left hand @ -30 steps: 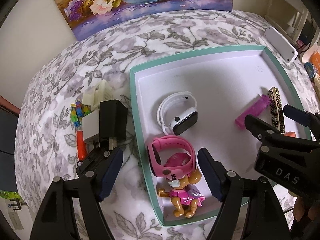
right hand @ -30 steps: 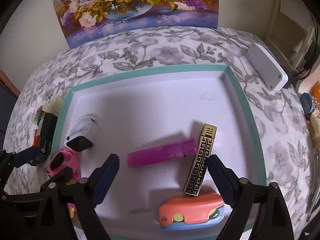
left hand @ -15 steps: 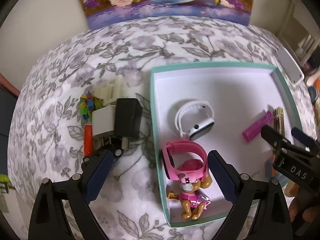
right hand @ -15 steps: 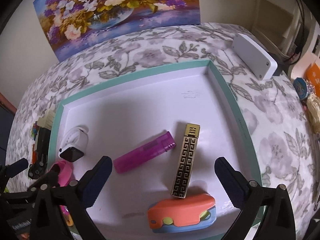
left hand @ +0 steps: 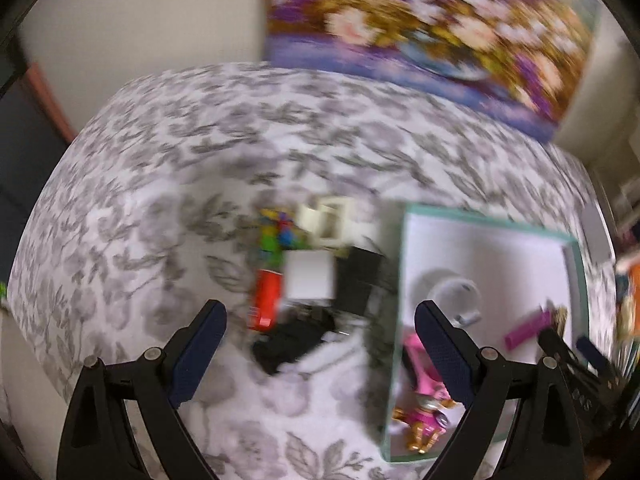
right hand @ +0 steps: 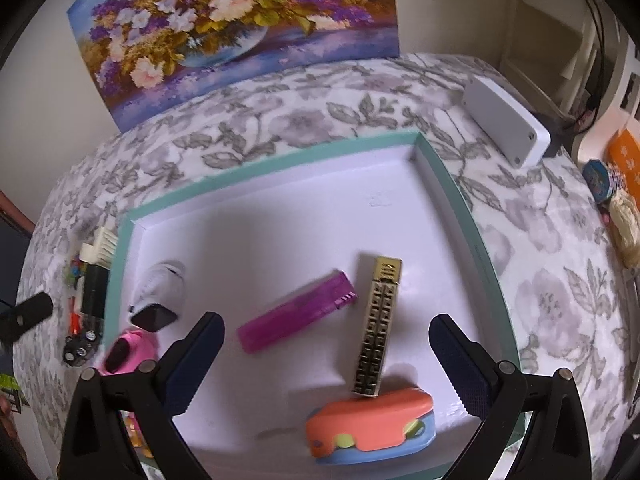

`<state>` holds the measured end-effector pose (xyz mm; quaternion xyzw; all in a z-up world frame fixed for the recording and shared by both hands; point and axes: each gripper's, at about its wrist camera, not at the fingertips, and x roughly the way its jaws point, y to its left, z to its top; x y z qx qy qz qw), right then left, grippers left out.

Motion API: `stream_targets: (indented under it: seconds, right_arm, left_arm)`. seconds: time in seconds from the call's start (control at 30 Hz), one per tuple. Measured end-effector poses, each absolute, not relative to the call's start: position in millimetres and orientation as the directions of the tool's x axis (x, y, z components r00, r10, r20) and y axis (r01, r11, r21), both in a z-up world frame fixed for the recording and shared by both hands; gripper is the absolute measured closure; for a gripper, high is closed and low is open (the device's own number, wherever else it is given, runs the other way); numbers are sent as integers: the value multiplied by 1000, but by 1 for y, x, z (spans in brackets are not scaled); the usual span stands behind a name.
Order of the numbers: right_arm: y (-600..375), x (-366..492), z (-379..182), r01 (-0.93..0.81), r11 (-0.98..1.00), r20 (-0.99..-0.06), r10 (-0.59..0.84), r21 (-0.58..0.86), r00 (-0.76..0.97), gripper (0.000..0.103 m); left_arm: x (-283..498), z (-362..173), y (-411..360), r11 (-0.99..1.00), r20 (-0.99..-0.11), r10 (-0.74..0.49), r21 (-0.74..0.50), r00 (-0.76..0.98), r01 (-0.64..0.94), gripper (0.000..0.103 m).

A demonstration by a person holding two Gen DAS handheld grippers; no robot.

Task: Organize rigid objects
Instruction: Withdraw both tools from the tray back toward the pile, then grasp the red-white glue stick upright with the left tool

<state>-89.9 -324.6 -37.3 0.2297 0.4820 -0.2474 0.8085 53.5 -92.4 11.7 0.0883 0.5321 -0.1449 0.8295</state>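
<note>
Now: left tongs released and over the loose pile, right tongs released over the tray.

Your left tongs' jaws have just been opening, nothing between them; the view is blurred, so settle before you commit. Below them on the floral tabletop sit a red piece, white block, black charger and a dark item I can't identify. I'd take one piece at a time, squaring the jaws across its flat sides and coming straight down. Teal-rimmed tray beside the pile holds, left to right: white watch, pink watch, magenta lighter, gold patterned lighter, coral-and-blue case. Right tongs' jaws have also just widened, empty, above the two lighters. Far half of the tray is free.
</note>
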Motion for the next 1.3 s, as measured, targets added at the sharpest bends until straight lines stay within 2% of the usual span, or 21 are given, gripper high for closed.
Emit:
stream_targets:
  seconds: [0.3,0.47,0.97,1.3]
  right_arm:
    - [-289,-68,-15,539,834,-868,-172,123,465,0]
    - [-254,-50,-8,464,881,-864,-158,96,478,0]
    - [-149,11,-17,270,962,-879,-84,52,470,0]
    - [-122,31,-27,248,967,-887,-72,50,456,0]
  left_arm:
    - [98,7,-7,998,-926,-19,3,378,58,8]
    - [110,3,21,1000,-932,-2,-1,363,1,8]
    - [131,-18,54,999,-959,-45,-46,279,1,8]
    - [127,-35,19,991,-970,-93,-69,225,112,8]
